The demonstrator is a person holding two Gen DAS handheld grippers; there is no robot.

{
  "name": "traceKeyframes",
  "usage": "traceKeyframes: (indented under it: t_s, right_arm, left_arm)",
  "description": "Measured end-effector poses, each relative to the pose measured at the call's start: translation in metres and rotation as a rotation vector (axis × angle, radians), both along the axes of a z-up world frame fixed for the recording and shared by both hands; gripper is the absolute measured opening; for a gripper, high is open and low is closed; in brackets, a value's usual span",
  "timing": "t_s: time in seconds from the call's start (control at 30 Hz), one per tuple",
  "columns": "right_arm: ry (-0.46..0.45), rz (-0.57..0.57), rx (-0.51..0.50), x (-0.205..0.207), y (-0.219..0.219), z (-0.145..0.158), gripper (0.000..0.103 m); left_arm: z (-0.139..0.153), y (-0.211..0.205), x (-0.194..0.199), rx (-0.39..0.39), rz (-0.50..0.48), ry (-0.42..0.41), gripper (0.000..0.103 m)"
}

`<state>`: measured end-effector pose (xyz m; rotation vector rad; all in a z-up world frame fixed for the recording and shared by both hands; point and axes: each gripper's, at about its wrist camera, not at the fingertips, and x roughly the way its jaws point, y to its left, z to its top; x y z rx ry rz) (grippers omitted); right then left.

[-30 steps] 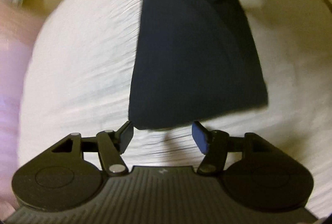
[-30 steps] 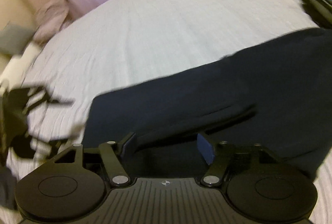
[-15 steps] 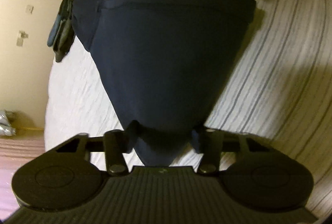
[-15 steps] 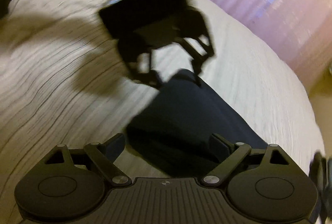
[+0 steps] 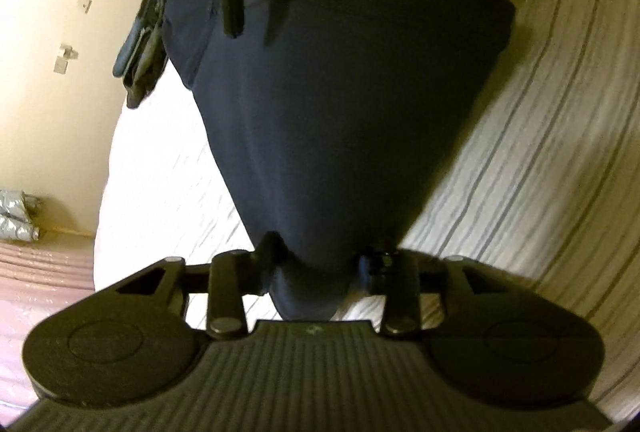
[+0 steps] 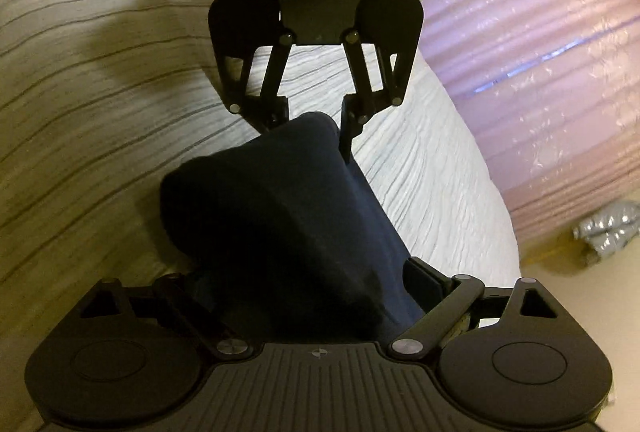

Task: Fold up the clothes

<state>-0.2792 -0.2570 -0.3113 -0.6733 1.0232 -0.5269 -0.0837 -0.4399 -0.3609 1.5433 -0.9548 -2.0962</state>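
Note:
A dark navy garment (image 5: 340, 120) lies stretched on the white striped bed (image 5: 520, 160) between my two grippers. My left gripper (image 5: 316, 256) has its fingers at either side of the garment's near end, which bunches between them. In the right wrist view the garment (image 6: 288, 216) fills the gap of my right gripper (image 6: 304, 288), whose fingers stand wide apart around the cloth. The left gripper (image 6: 316, 124) faces me there, its fingers at the garment's far tip. The right gripper's fingers (image 5: 234, 4) show at the top of the left wrist view.
A dark folded item (image 5: 142, 44) lies at the bed's far left edge. A pink curtain (image 6: 540, 64) hangs beside the bed. Silver crumpled packets (image 6: 608, 228) sit on the floor by the wall.
Both grippers swung round from the garment's side to its two opposite ends. They now face each other with the cloth between their fingers.

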Motion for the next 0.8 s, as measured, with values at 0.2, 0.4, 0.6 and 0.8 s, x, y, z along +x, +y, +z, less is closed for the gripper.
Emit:
traceKeyframes:
  t_s: [0.2, 0.4, 0.6, 0.8]
  right_arm:
    - [-0.032, -0.058, 0.187, 0.001, -0.006, 0.025, 0.027]
    - [-0.151, -0.048, 0.357, 0.005, 0.016, 0.077, 0.025]
    - [-0.320, 0.006, 0.617, 0.000, 0.046, 0.131, 0.025]
    - [-0.541, -0.103, 0.768, -0.046, -0.005, 0.186, 0.025]
  left_arm:
    - [0.027, 0.008, -0.001, 0.016, 0.124, 0.054, 0.014]
    - [0.080, 0.048, 0.019, 0.082, 0.262, 0.066, 0.013]
    - [0.146, 0.092, 0.038, 0.220, 0.391, 0.028, 0.015]
    - [0.224, 0.035, 0.001, 0.247, 0.456, 0.108, 0.022]
